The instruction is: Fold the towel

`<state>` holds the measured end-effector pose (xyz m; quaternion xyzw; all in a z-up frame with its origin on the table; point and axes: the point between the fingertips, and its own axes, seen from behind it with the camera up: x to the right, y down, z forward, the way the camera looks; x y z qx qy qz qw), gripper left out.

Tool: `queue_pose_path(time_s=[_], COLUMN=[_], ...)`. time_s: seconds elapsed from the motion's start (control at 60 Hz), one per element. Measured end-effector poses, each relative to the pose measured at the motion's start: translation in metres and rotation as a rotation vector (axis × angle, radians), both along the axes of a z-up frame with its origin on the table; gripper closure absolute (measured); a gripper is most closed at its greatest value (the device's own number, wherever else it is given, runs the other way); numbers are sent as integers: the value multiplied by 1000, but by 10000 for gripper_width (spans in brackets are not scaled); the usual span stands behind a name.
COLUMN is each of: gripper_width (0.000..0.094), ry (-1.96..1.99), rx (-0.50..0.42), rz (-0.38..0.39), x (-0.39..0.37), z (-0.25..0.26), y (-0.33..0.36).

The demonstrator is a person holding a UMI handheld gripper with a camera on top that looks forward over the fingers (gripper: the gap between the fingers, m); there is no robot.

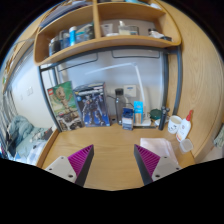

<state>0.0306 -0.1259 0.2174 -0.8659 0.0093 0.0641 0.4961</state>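
Note:
My gripper is open above a bare wooden desk, with nothing between its fingers. The magenta pads show on the left finger and on the right finger. No towel shows in this view.
Boxes with printed figures lean against the wall at the back of the desk. A small blue box and bottles stand to the right. A wooden shelf with items hangs above. A dark heap lies at the left.

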Motion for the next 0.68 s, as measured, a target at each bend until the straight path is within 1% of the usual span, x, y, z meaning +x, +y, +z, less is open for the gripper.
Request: queue_pose_path(time_s=[0.117,0.25,0.5,0.683], gripper_width=[117,118,118,120], ry=[-4,-11,-69,-70], rx=[-9,-7,7,-7], rz=[32,48,62,67], x=[-49,-79,-101,-111], z=[2,3,-1,-9], y=[-39,-76,-118,-137])
